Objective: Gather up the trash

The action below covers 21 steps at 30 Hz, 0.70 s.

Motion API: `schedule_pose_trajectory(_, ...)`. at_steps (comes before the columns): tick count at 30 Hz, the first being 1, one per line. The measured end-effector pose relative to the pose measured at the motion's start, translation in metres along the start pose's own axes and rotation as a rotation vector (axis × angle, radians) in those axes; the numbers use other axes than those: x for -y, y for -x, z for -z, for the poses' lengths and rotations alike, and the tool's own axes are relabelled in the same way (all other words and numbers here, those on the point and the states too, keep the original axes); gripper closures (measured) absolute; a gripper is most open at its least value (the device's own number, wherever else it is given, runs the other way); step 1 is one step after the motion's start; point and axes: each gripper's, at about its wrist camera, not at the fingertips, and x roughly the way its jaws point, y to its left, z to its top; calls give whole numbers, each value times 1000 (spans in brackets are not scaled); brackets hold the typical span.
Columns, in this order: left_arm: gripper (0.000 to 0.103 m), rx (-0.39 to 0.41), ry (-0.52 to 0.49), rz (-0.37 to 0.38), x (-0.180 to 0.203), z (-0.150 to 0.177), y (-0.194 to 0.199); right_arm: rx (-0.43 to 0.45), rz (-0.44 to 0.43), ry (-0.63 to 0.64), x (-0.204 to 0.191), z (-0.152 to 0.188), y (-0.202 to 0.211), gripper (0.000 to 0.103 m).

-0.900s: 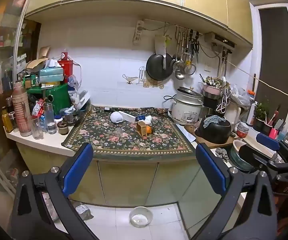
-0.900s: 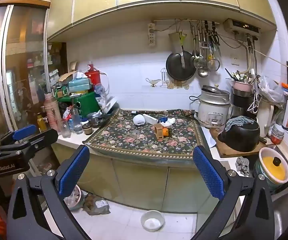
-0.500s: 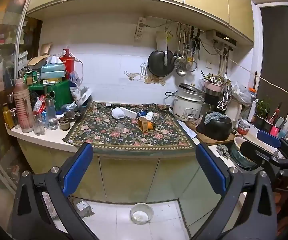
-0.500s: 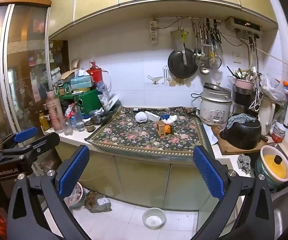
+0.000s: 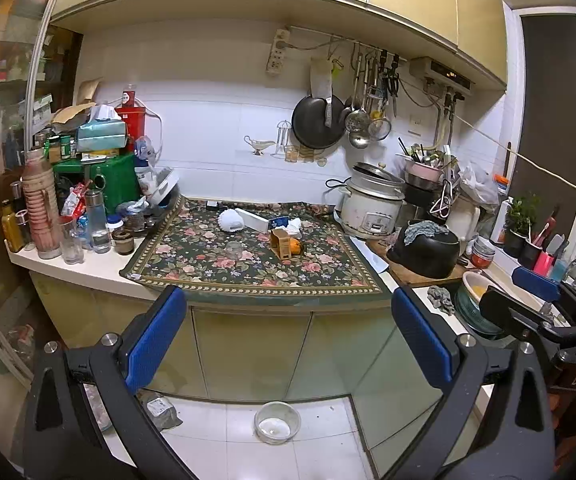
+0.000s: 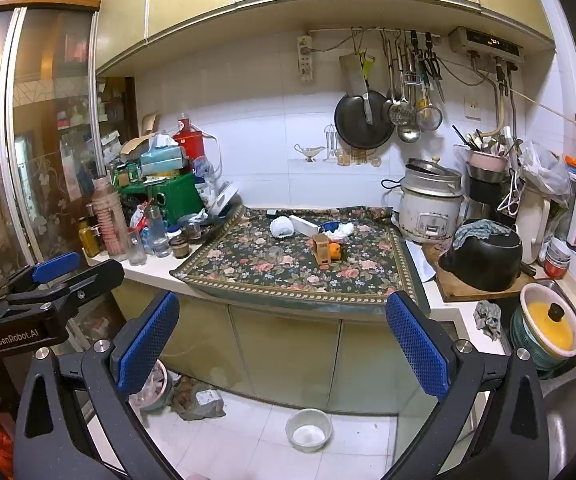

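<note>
On the floral cloth (image 5: 248,268) over the counter lies the litter. It is a white crumpled wad (image 5: 231,220), a flat white box (image 5: 252,220), a crumpled tissue (image 5: 293,225) by a blue packet, a small brown carton (image 5: 282,242) with an orange scrap (image 5: 295,246), and a clear cup (image 5: 234,249). The right wrist view shows the same wad (image 6: 282,226), carton (image 6: 321,250) and tissue (image 6: 342,230). My left gripper (image 5: 288,338) and right gripper (image 6: 282,344) hover well short of the counter, side by side, both open and empty.
A rice cooker (image 5: 369,208) and a black pot (image 5: 427,250) stand right of the cloth. Bottles and jars (image 5: 68,224) crowd the left end. A sink (image 6: 567,412) and a yellow-lidded pot (image 6: 549,330) are at the right. A bowl (image 6: 308,430) and a bag (image 6: 204,398) lie on the floor.
The counter has drifted slightly up and grown a little smaller in both views, as both grippers back off a bit. Both stay wide open.
</note>
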Motion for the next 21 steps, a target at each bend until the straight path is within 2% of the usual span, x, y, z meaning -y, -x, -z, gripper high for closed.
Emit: schedule_pose_trajectory(21, 0, -1, -3, 9, 2, 1, 0, 4, 1, -2, 8, 2, 1, 0)
